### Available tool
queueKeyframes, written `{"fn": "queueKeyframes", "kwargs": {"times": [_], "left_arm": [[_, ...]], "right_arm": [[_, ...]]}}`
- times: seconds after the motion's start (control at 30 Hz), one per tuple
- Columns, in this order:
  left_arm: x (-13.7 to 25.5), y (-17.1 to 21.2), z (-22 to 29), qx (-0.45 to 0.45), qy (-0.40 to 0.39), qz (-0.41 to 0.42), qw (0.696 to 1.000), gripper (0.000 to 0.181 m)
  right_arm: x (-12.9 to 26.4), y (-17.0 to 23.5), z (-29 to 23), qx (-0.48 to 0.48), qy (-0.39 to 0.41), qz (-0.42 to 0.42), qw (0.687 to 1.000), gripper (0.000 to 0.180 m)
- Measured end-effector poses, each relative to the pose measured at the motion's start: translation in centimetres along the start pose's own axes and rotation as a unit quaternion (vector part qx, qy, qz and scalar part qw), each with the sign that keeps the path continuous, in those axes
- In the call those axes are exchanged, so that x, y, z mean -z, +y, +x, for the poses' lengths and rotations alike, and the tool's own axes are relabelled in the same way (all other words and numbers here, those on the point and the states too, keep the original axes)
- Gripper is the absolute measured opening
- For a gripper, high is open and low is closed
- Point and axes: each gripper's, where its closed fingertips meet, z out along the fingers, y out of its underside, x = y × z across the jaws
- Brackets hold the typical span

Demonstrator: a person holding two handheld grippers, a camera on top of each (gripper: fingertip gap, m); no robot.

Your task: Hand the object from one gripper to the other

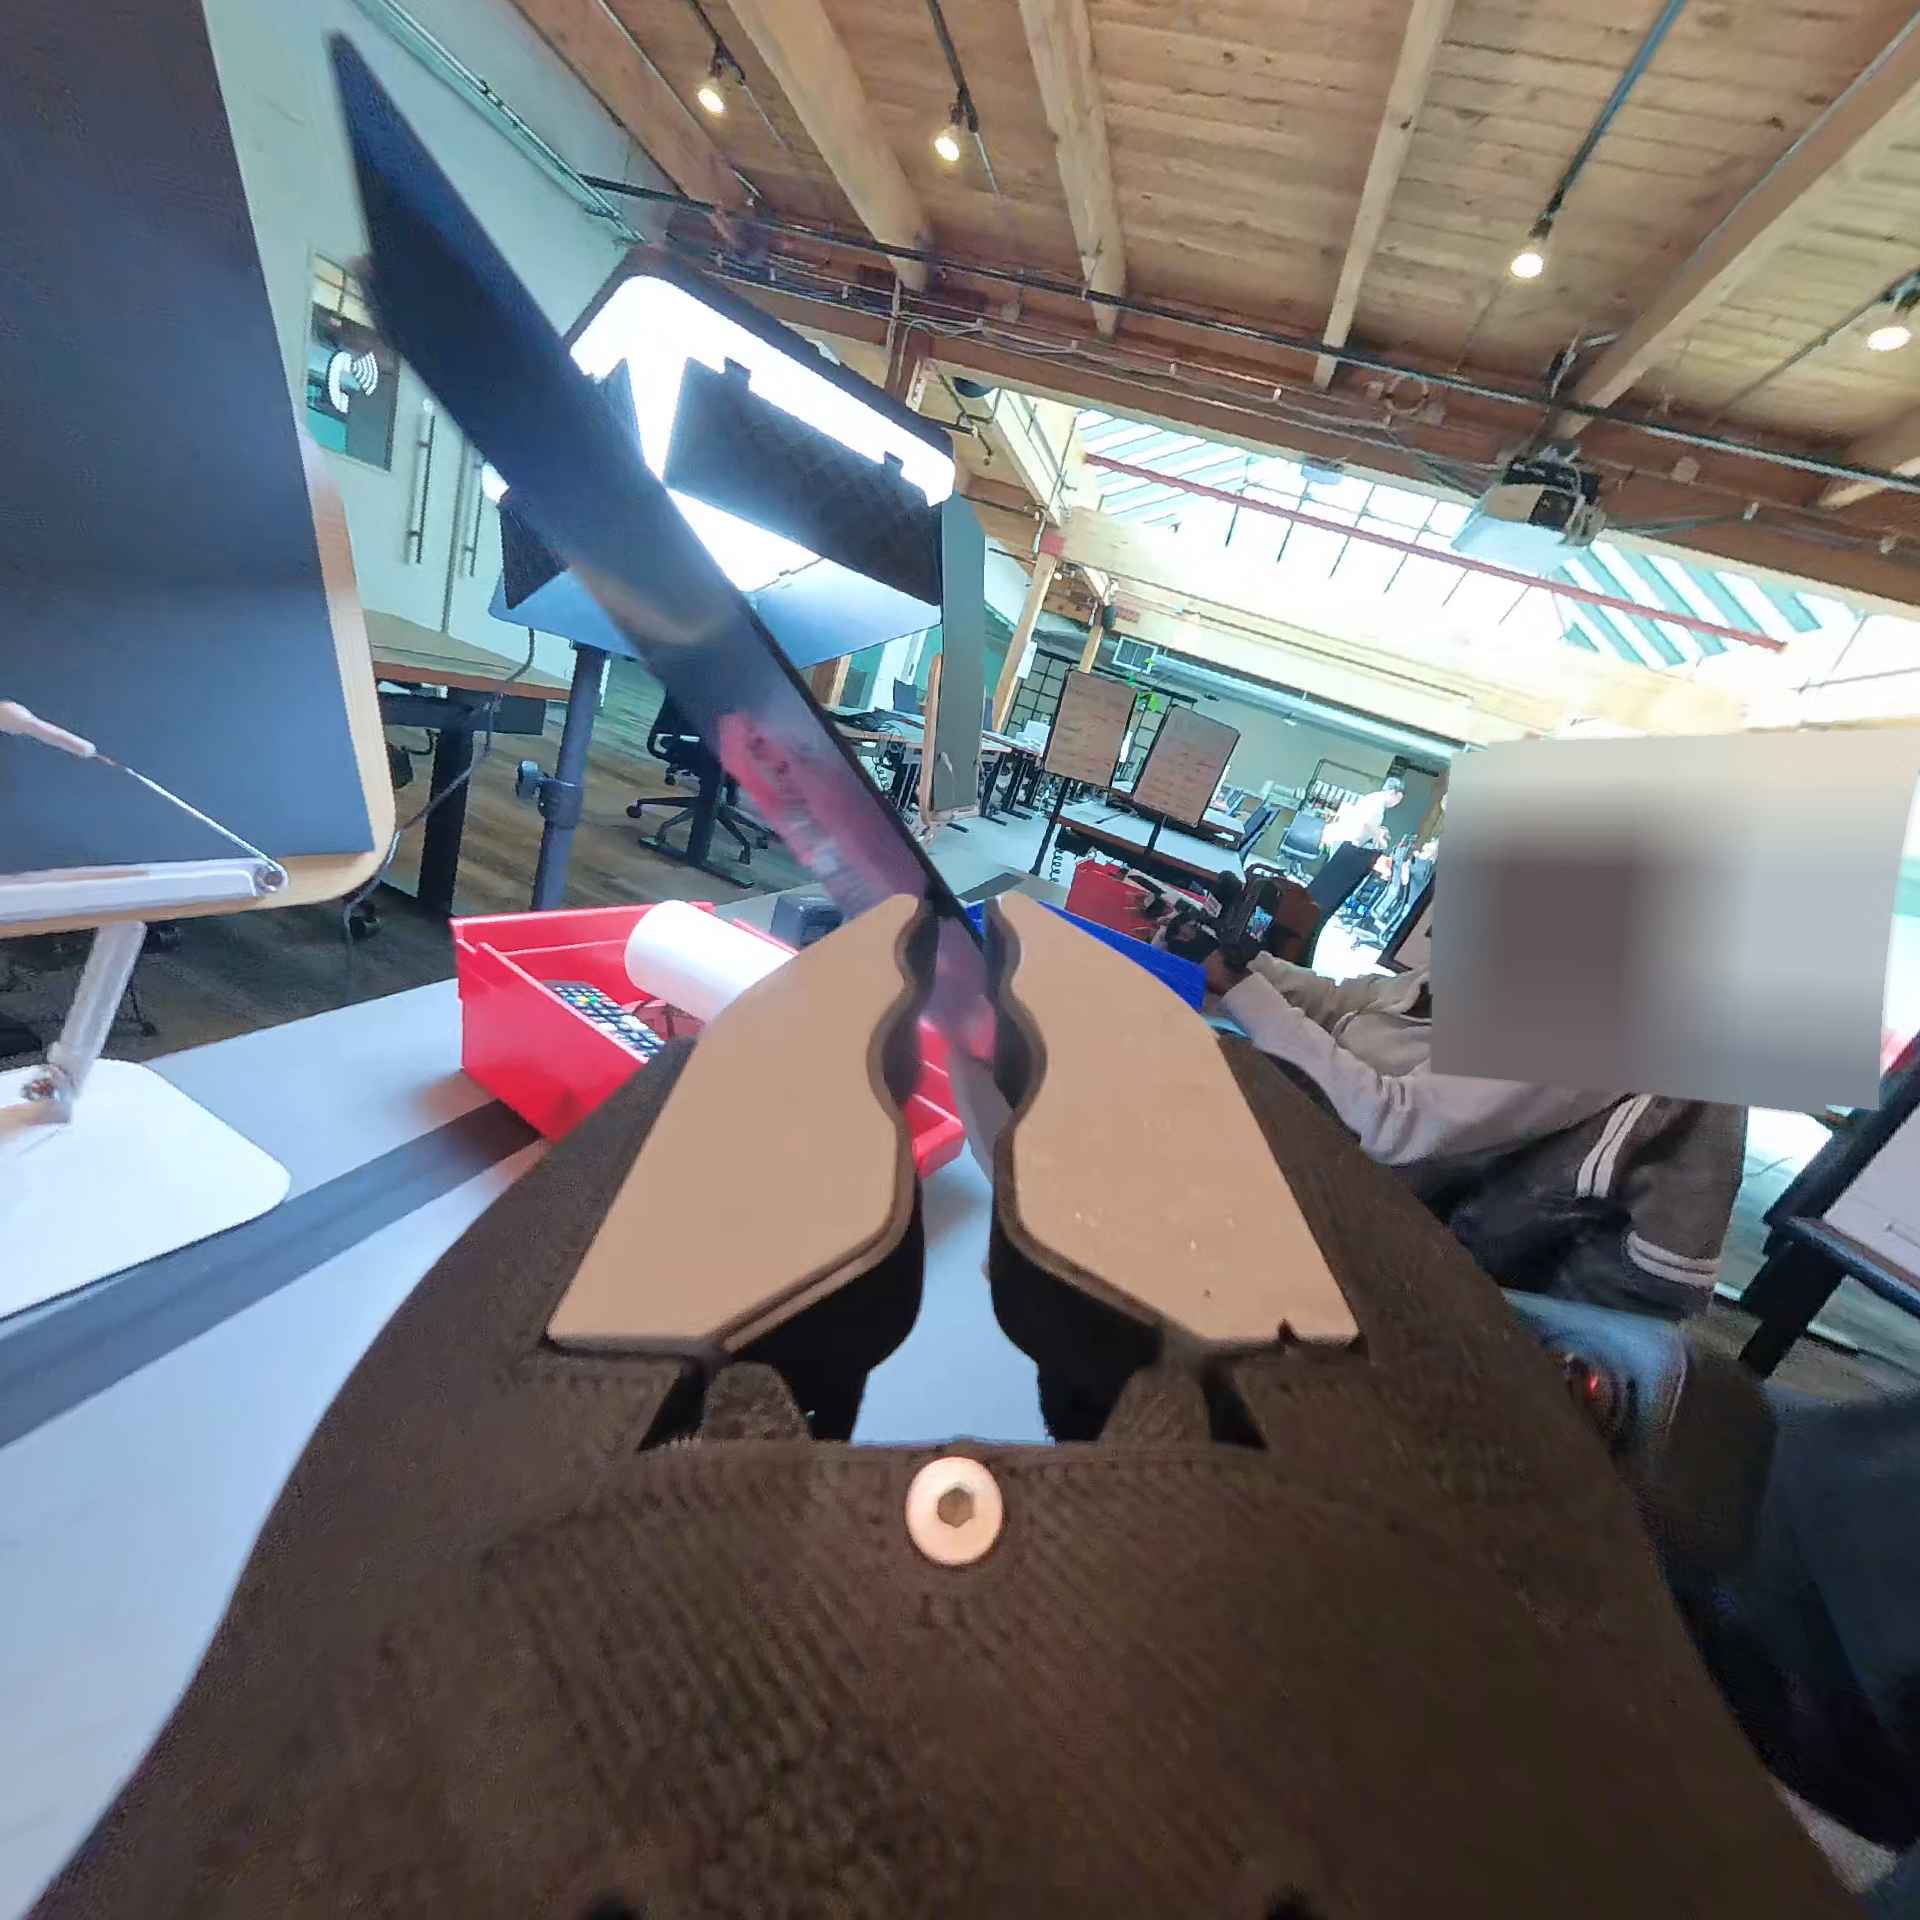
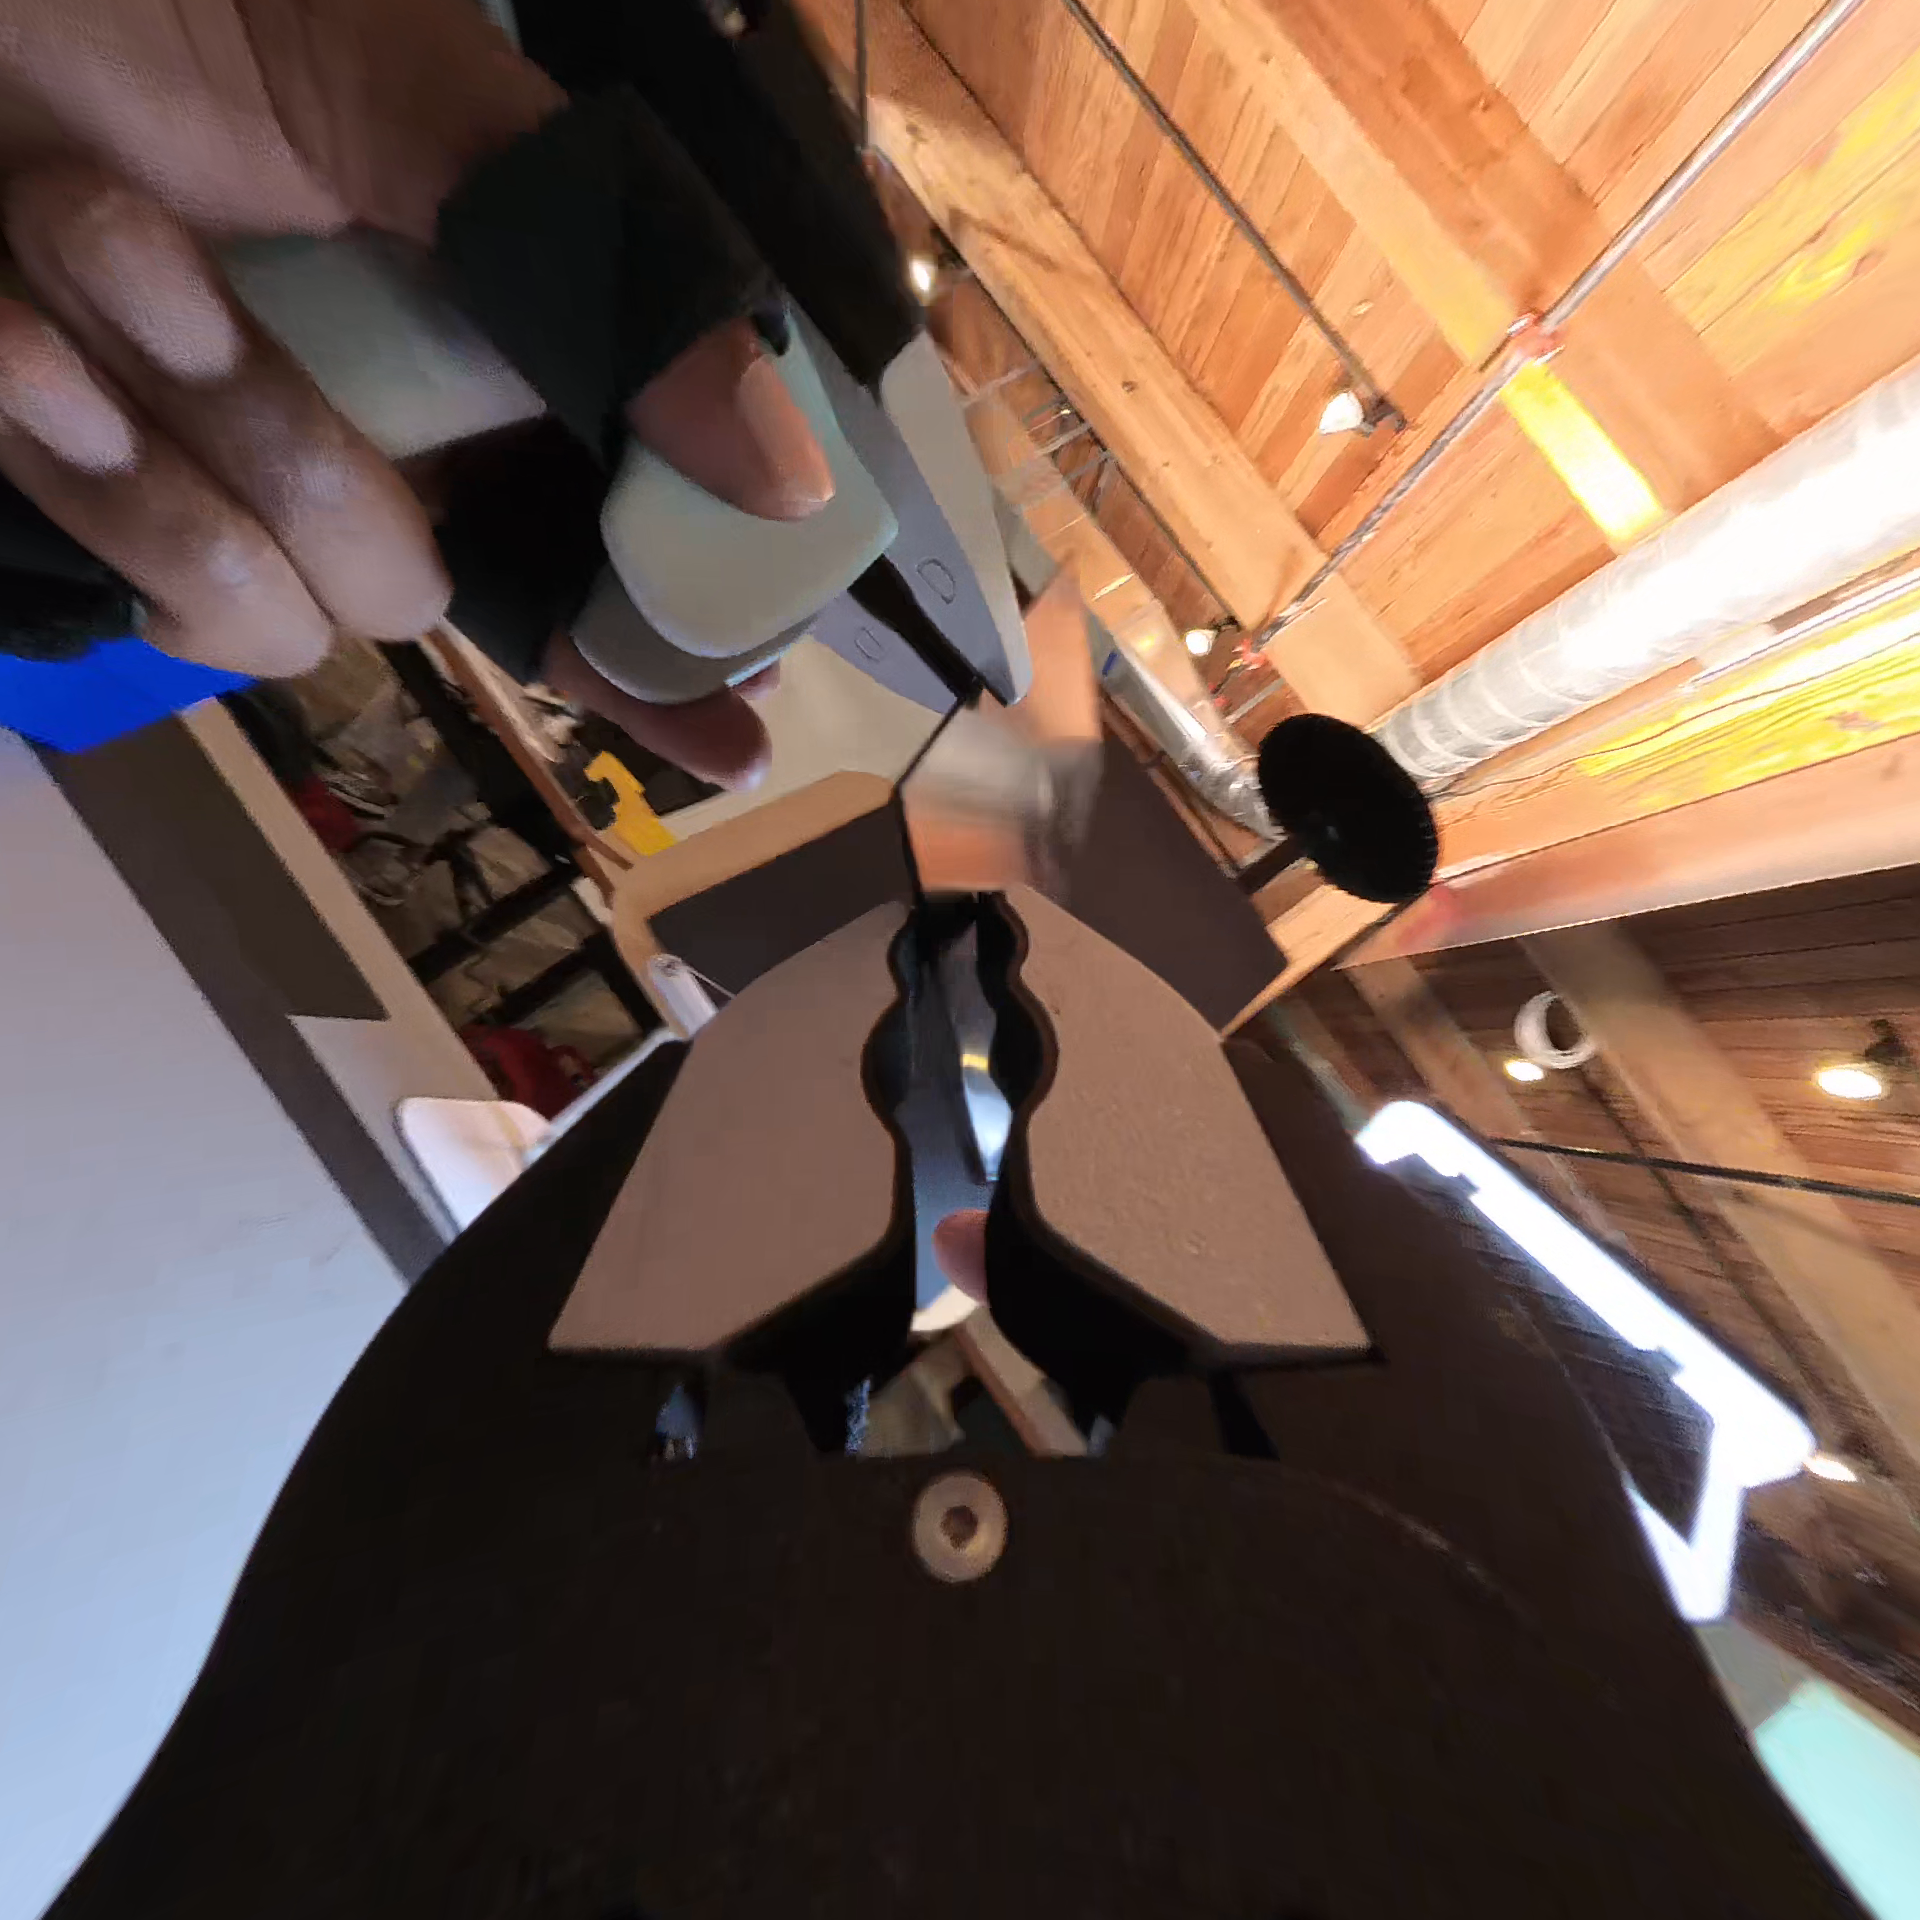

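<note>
Closest to the camera in the left wrist view, the left gripper fills the lower centre of the frame, its two grey pads clenched on the near end of a flat glossy packet. The packet is dark with a red printed patch and is seen nearly edge-on. Its long axis runs from the pads at the centre of the frame up to a far tip in the upper left. In the right wrist view, the right gripper also sits low and centre, pads pinched on a thin dark edge of the same packet. Just beyond it, toward the upper left, a hand holds the left gripper, whose tips grip the packet too. Between the two grips the packet kinks slightly and shows a silvery face. So the packet is in the air, held at both ends. The handover seems to be at its midpoint. To do it well, the receiving pads should bite squarely on the flat faces, and only then should the giving side let go, without twisting the thin sheet. Farther off in the left wrist view a grey table carries a red bin holding a white roll. Beyond that are a bright lamp panel and wooden ceiling beams.
</note>
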Motion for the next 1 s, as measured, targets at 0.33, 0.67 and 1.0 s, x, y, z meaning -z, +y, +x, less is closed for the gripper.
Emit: {"fn": "queueKeyframes", "kwargs": {"times": [0.33,0.67,1.0], "left_arm": [[2.7,-3.4,0.9,-0.008,0.094,0.061,0.994,0.002],[2.5,-1.8,2.2,0.023,0.177,0.007,0.984,0.002],[0.6,-2.3,1.4,-0.084,-0.052,0.030,0.995,0.034]], "right_arm": [[0.6,-3.0,1.8,-0.387,-0.152,0.092,0.905,0.041],[1.3,-3.3,1.4,-0.600,-0.292,0.138,0.732,0.005],[-0.4,1.1,1.2,-0.284,-0.050,-0.022,0.957,0.002]]}}
